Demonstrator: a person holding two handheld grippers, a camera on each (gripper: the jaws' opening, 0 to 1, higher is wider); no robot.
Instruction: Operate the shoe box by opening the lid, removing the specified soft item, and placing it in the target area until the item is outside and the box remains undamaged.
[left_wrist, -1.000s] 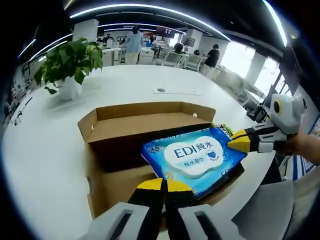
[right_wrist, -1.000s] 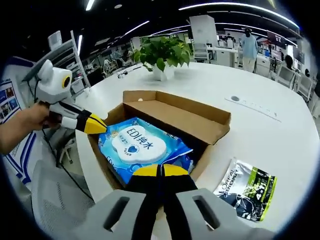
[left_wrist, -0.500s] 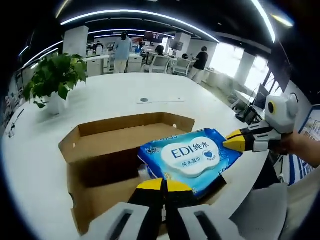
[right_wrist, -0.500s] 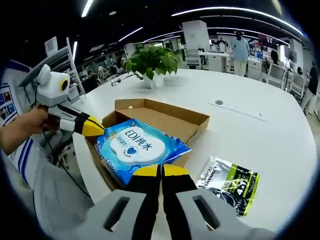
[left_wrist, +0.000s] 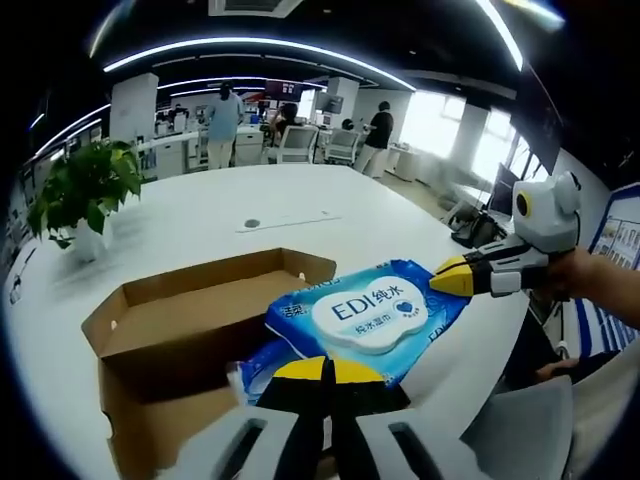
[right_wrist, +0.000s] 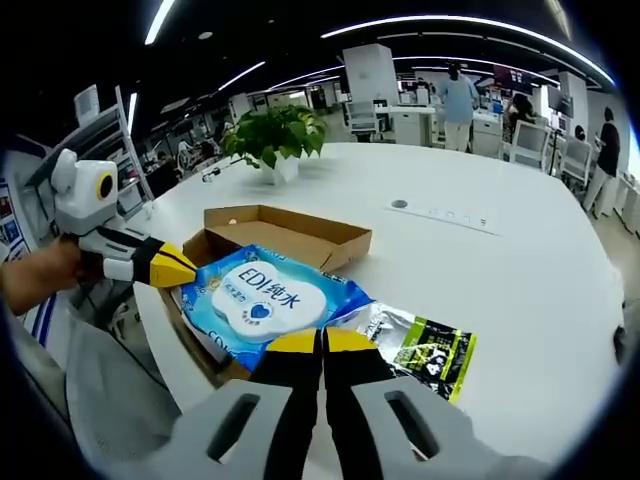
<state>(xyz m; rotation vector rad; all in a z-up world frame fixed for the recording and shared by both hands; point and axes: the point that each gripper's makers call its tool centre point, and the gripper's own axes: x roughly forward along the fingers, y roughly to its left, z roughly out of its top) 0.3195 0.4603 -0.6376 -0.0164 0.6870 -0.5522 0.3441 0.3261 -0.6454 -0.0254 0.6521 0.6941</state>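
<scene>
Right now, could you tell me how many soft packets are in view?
2: the blue wipes pack held above the open box by both grippers, and a dark green sachet on the table. More may lie hidden inside the box.

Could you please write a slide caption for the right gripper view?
Two hand-held grippers lift a blue wet-wipes pack above the open shoe box.
</scene>
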